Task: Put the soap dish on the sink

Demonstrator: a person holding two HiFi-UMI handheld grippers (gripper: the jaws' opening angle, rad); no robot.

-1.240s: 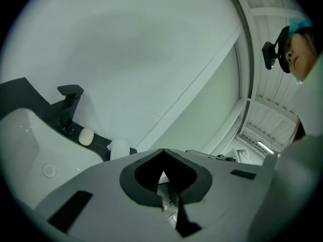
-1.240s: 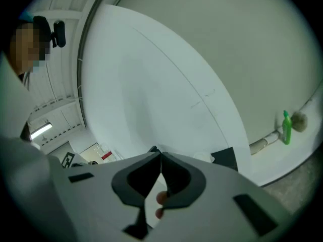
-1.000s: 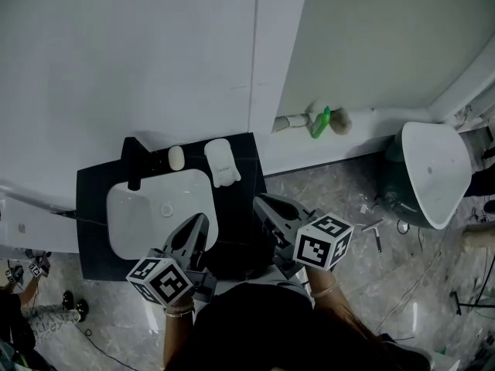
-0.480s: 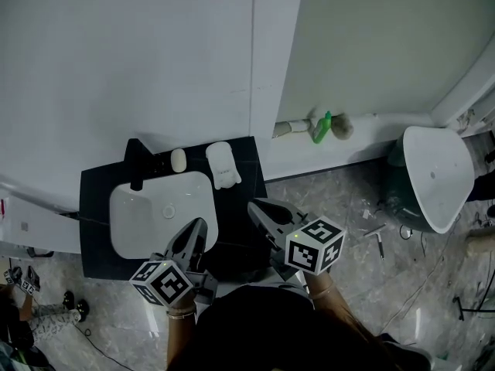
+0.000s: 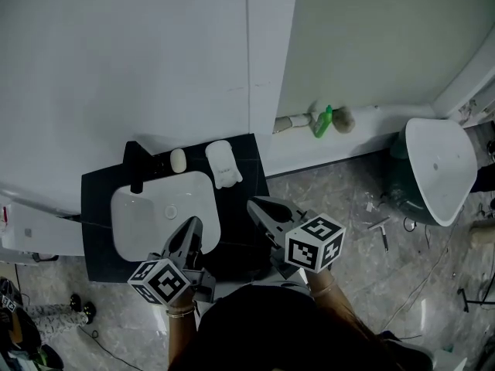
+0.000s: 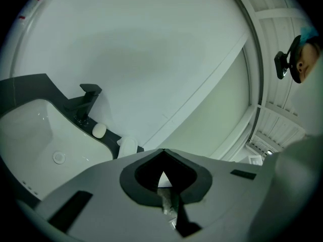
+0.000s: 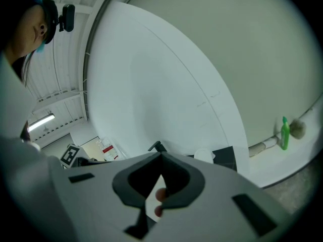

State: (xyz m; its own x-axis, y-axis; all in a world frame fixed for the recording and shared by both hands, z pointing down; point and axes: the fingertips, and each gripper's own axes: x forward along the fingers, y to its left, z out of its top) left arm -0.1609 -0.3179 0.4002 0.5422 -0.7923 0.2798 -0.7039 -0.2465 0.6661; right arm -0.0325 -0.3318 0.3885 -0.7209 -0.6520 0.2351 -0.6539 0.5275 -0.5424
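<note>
The black-topped sink (image 5: pixel 97 195) with its white rectangular basin (image 5: pixel 139 219) stands against a pale wall, a black angular faucet (image 5: pixel 136 165) at its back rim. At its near edge, the left gripper (image 5: pixel 192 222) and the right gripper (image 5: pixel 255 205) both have their jaws pressed together on nothing. The white rounded soap dish (image 5: pixel 223 162) lies on the black top behind the basin's right corner, near a small cream oval soap bar (image 5: pixel 178 159).

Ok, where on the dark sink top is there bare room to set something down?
Two bare strips: left of the basin up to the counter edge, and right of it, in front of the soap dish. The back edge is crowded: faucet, soap, dish.
</note>
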